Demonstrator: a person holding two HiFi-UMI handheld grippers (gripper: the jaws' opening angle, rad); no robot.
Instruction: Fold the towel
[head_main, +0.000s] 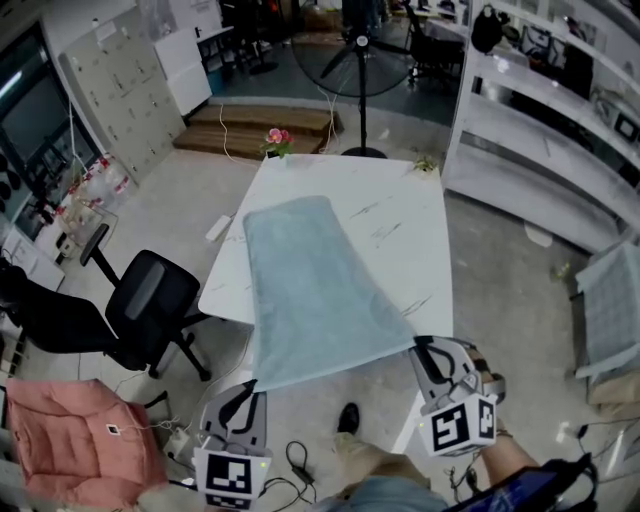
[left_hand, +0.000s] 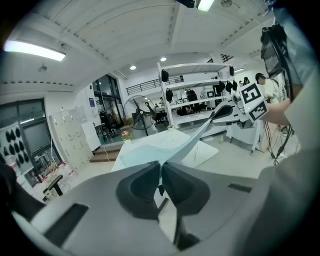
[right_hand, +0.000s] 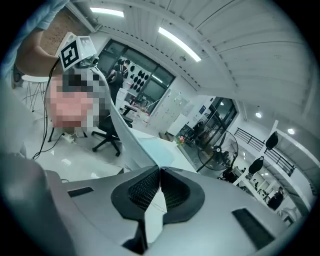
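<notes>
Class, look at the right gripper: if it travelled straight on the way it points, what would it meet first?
The right gripper, shut on a corner of the towel, would probably run into that towel where it lies on the white table; depth is unclear.

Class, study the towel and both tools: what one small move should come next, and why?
Probably carry both corners forward over the towel, toward its far end. The left tool and right tool are each shut on a near corner, raised off the table, while the far end lies flat.
</notes>
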